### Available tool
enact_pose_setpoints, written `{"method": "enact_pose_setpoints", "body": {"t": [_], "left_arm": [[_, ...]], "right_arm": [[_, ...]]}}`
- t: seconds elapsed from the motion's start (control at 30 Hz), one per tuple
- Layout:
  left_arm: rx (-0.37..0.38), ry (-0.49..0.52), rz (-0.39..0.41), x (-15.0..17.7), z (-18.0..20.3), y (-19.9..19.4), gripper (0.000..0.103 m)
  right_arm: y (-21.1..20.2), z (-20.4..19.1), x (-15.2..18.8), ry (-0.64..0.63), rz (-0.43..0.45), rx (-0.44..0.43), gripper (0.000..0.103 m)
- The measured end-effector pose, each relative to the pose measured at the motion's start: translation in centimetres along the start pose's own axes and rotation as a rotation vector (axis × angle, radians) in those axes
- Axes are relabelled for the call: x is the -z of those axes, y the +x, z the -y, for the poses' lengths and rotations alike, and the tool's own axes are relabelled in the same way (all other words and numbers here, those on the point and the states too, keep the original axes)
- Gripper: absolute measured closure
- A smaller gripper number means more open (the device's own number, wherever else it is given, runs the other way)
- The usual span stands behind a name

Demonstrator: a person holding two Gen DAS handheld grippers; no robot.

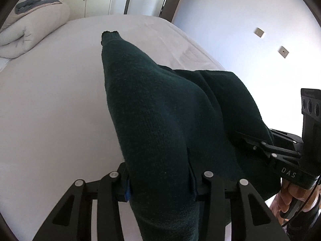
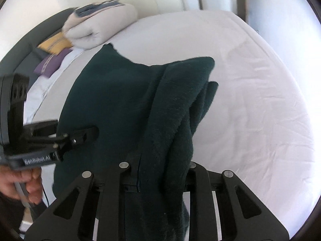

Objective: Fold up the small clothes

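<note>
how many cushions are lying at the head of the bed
2, both seen only from the right wrist view: a yellow cushion beside the rolled duvet, and a purple cushion just below it toward the headboard. Others may be hidden behind the duvet or the dark green sweater.

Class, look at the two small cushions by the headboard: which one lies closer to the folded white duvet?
The yellow cushion. It lies right beside the folded duvet, apparently touching it, while the purple cushion sits further away on the yellow one's other side.
</note>
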State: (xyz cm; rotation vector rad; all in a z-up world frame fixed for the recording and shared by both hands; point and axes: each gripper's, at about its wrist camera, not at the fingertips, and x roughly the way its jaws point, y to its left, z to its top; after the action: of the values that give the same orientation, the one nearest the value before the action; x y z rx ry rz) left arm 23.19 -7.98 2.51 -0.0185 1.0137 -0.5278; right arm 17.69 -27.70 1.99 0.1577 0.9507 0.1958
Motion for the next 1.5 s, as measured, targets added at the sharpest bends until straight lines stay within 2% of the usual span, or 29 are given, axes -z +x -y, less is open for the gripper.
{"method": "enact_pose_setpoints", "body": {"t": [0.17, 0.23, 0.33, 0.43, 0.5, 0.57, 0.67, 0.73, 0.8, 0.83, 0.9, 0.97, 1.07, 1.1, 1.27, 1.43, 1.5], "left_arm": [[-0.023, -0.004, 0.016, 5.6, -1.5, -4.8, 0.058], [-0.034, -0.009, 0.015, 8.5, -2.3, -6.2, 0.058], [-0.029, -0.043, -0.022, 11.7, -3.5, -5.4, 0.058], [0.005, -0.102, -0.074, 14.8, -5.6, -2.4, 0.057], [0.007, -0.134, -0.130, 16.8, -6.8, 0.5, 0.053], [0.041, -0.176, -0.090, 17.9, -7.8, 1.2, 0.048], [0.067, -0.212, -0.069, 17.9, -8.2, 1.2, 0.046], [0.045, -0.195, -0.063, 18.1, -7.8, 1.4, 0.042], [0.042, -0.211, -0.056, 18.3, -7.8, 1.5, 0.038], [0.034, -0.216, -0.052, 18.4, -8.0, 1.5, 0.033], [0.012, -0.223, -0.040, 19.1, -8.6, 1.4, 0.028], [-0.013, -0.223, -0.029, 19.1, -8.5, 1.4, 0.023], [-0.057, -0.212, -0.019, 19.4, -8.1, 1.0, 0.017], [-0.073, -0.208, -0.016, 19.2, -7.9, 1.0, 0.014], [-0.101, -0.208, -0.004, 19.7, -8.1, 0.6, 0.012], [-0.117, -0.205, 0.007, 20.1, -8.2, 0.7, 0.011], [-0.125, -0.202, 0.010, 20.2, -8.0, 0.6, 0.010]], "right_arm": [[-3.1, -6.5, 5.1, -0.028, 0.025, -0.071, 0.083], [-3.0, -9.0, 7.0, -0.025, 0.020, -0.099, 0.083], [-2.5, -11.9, 11.1, -0.004, -0.022, -0.151, 0.083], [-0.6, -12.8, 15.6, 0.063, -0.086, -0.205, 0.083], [2.3, -12.5, 18.3, 0.123, -0.146, -0.234, 0.083], [5.1, -10.7, 20.1, 0.213, -0.188, -0.260, 0.080], [8.0, -6.1, 22.1, 0.466, -0.164, -0.476, 0.079], [8.2, -6.1, 22.6, 0.478, -0.157, -0.503, 0.079], [7.9, -7.2, 22.6, 0.431, -0.147, -0.474, 0.079], [7.9, -7.7, 22.5, 0.419, -0.143, -0.462, 0.078], [8.9, -8.4, 21.4, 0.432, -0.137, -0.462, 0.078], [8.4, -8.4, 21.8, 0.444, -0.122, -0.462, 0.076], [7.9, -6.7, 20.5, 0.450, -0.101, -0.441, 0.070], [6.7, -4.7, 20.4, 0.453, -0.095, -0.427, 0.068], [4.9, -4.3, 19.7, 0.422, -0.060, -0.313, 0.056], [1.4, -2.9, 20.1, 0.401, -0.012, -0.182, 0.056], [-0.2, -3.8, 19.6, 0.371, 0.032, -0.121, 0.056]]}}
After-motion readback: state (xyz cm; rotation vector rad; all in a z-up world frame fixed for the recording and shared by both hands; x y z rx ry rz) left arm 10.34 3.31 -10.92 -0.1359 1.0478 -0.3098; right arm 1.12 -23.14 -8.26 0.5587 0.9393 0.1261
